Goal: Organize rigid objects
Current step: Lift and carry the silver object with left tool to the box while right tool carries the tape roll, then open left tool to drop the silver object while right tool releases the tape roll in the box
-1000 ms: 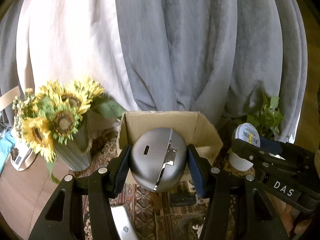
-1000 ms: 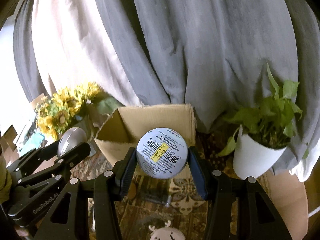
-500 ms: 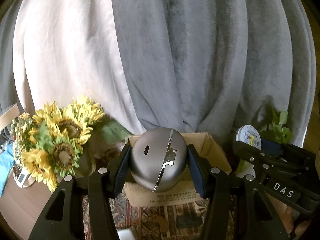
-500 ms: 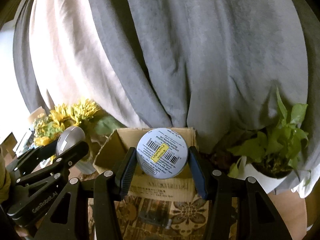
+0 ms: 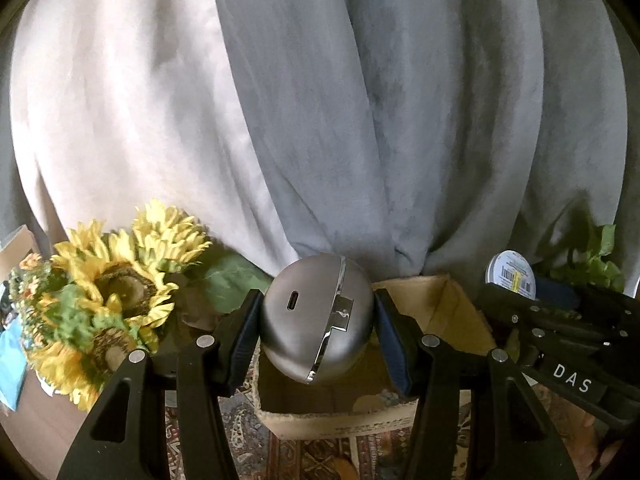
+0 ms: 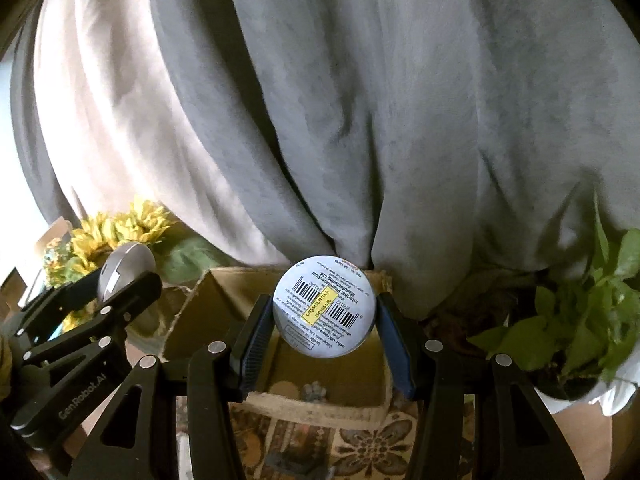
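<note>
My left gripper (image 5: 316, 326) is shut on a rounded silver device (image 5: 312, 312) with a small port, held just over the near edge of an open cardboard box (image 5: 452, 312). My right gripper (image 6: 325, 326) is shut on a round white tin (image 6: 325, 306) with barcodes and a yellow sticker, held above the same box (image 6: 224, 300). Each gripper shows in the other's view: the right one with the tin (image 5: 510, 274) at the right, the left one with the silver device (image 6: 124, 266) at the left.
A vase of sunflowers (image 5: 108, 292) stands left of the box. A potted green plant (image 6: 580, 320) in a white pot stands to its right. Grey and white drapes (image 5: 360, 120) hang behind. A patterned rug (image 6: 360, 448) covers the surface under the box.
Both grippers have moved forward toward the box with their objects. The box now sits lower and closer under the fingers. Both grips are unchanged.
</note>
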A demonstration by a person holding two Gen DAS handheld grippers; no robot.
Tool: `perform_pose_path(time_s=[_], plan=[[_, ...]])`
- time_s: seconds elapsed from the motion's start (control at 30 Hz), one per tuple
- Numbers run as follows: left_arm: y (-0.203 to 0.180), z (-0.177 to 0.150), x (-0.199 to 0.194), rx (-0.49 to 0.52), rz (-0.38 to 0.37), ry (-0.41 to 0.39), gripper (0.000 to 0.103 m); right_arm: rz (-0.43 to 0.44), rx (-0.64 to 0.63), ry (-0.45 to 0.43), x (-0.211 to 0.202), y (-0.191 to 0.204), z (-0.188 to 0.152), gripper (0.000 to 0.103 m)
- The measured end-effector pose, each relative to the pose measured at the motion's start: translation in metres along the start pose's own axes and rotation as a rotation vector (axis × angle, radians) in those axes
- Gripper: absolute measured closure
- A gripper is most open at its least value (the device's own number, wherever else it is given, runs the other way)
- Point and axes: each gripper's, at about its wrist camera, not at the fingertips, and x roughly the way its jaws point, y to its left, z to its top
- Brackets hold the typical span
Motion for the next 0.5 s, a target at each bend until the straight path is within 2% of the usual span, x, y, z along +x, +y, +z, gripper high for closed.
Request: perform_pose_path(time_s=[0.23, 0.5], plan=[[-0.003, 0.003, 0.032, 0.018, -0.018, 0.1, 0.049, 0.014, 0.01, 0.099, 0.031, -0.006, 0.005, 0.05], [-0.004, -0.009, 0.067, 0.021, -0.019, 0.227, 0.049, 0.028, 0.027, 0.226, 0.069, -0.015, -0.003, 0.05]])
